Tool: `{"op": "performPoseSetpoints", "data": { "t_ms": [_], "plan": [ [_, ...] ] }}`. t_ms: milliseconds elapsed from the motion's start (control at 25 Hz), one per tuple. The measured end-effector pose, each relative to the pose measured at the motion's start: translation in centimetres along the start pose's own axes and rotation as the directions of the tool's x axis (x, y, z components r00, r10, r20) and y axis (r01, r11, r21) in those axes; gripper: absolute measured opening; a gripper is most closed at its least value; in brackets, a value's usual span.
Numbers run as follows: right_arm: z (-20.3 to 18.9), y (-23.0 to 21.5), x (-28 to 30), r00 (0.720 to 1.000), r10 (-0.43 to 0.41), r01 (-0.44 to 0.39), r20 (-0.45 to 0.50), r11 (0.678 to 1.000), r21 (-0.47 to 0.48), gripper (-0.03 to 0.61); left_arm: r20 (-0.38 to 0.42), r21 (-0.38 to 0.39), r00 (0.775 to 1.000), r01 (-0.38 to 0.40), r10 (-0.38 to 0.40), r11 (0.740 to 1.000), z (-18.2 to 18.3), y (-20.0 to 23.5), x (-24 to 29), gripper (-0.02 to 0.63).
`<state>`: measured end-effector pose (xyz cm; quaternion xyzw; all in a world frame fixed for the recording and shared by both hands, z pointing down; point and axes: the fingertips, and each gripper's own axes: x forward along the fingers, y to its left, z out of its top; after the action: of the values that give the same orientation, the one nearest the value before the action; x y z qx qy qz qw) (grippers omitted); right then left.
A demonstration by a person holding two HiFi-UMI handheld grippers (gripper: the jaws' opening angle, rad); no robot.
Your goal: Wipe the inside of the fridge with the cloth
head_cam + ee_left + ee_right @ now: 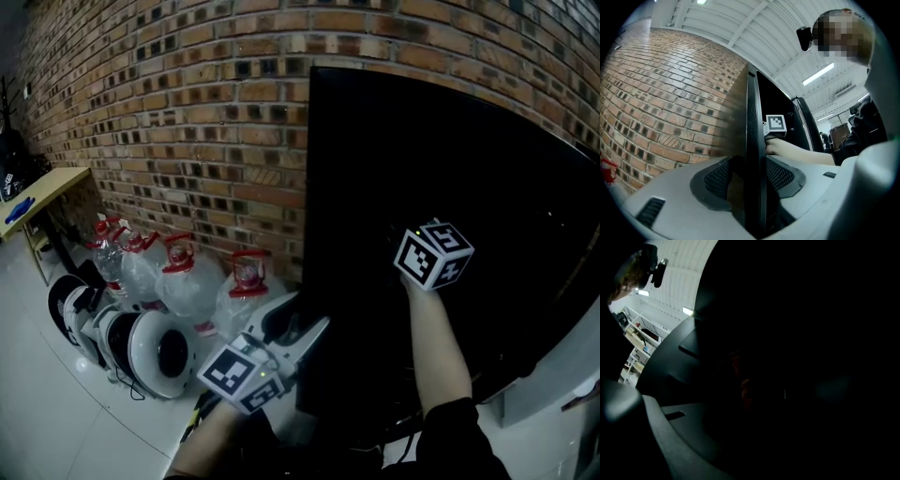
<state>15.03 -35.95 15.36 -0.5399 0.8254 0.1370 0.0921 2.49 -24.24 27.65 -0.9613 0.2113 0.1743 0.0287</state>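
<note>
The black fridge (450,169) stands against a brick wall (187,112), its inside too dark to make out. My left gripper (302,330) clamps the fridge's tall black door edge (752,117); in the left gripper view (754,178) the ribbed pads (719,176) sit on either side of that edge. My right hand (776,146) reaches into the dark opening, and only the right gripper's marker cube (433,253) shows. The right gripper view is almost black, with a faint reddish shape (743,390) by the jaws. No cloth can be made out.
Several clear water jugs with red caps (187,281) stand on the floor left of the fridge, beside white round-bodied machines (141,342). A wooden table (42,187) is at the far left. A grey ledge (534,398) lies at the lower right.
</note>
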Motion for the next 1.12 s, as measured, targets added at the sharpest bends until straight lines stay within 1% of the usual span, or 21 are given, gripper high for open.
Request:
{"op": "performPoseSetpoints", "data": {
  "t_ms": [200,440,840,1120],
  "plan": [
    [-1.6,-2.1,1.5,0.998,-0.045,0.043,-0.047,0.998,-0.034,0.072,-0.002,-0.007,1.0,0.001,-0.001,1.0,0.0,0.1,0.0,0.227],
    [-2.5,-4.0,3.1,0.993,-0.084,0.082,-0.08,0.996,-0.034,0.072,0.001,-0.016,1.0,0.001,-0.001,1.0,0.1,0.2,0.0,0.229],
    [-5.1,-7.5,5.3,0.981,-0.149,0.153,-0.126,0.988,0.023,0.072,0.0,-0.016,1.0,-0.002,0.002,1.0,-0.1,0.2,0.0,0.229],
    [-6.8,-8.5,6.2,0.973,-0.185,0.194,-0.137,0.979,0.056,0.072,0.001,-0.02,1.0,-0.015,0.015,1.0,-0.2,0.2,-0.1,0.227]
  ]
}}
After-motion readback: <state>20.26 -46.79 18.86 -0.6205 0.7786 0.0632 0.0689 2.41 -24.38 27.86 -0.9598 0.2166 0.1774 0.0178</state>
